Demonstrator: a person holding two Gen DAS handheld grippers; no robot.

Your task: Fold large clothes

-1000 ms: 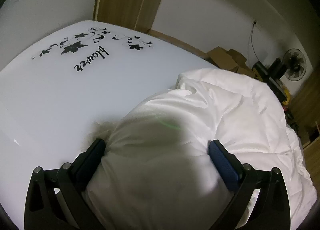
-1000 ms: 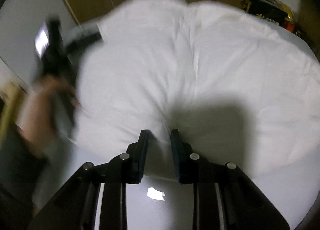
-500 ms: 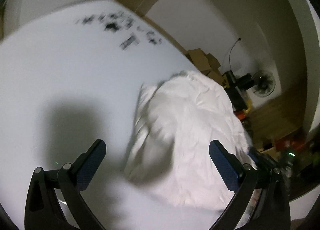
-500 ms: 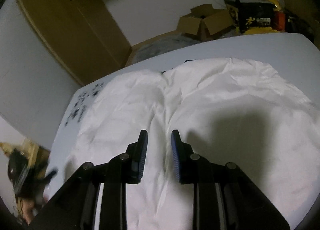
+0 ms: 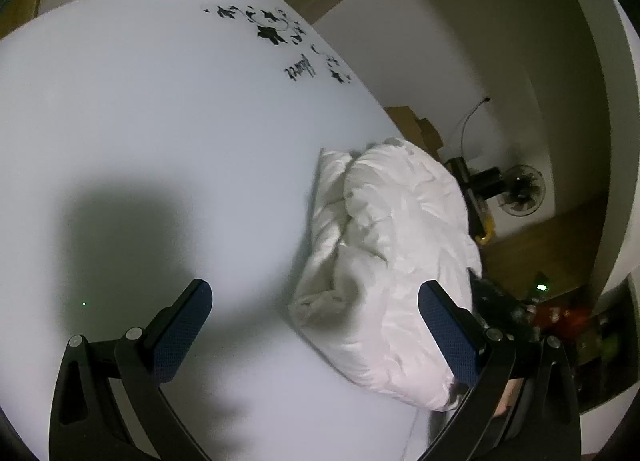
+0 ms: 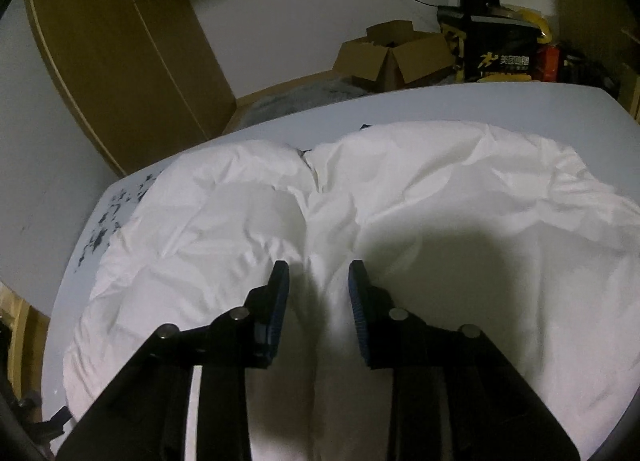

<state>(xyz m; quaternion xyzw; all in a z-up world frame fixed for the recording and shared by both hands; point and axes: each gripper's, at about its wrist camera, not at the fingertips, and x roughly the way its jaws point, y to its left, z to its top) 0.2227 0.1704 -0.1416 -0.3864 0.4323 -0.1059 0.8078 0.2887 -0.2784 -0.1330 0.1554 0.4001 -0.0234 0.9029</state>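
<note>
White padded garment (image 6: 360, 221) bunched at bench (image 5: 140, 121) right edge, apparently mid-fold. Left gripper (image 5: 314, 327) jaws wide, empty, parked over bare surface. Right gripper (image 6: 318, 307) jaws narrow and opening, fabric ridge between them, probably releasing; contact unclear.

1. White garment (image 6: 440, 197): soft, matt, creased, puffy cloth.
2. Bench (image 5: 160, 121): smooth, pale, faintly glossy, with black printed flowers.
3. Left claw (image 5: 312, 325) pads (image 5: 180, 331): blue, dimpled.
4. Box (image 6: 394, 55): matt brown cardboard.
5. Wardrobe (image 6: 120, 57): smooth wood.
</note>
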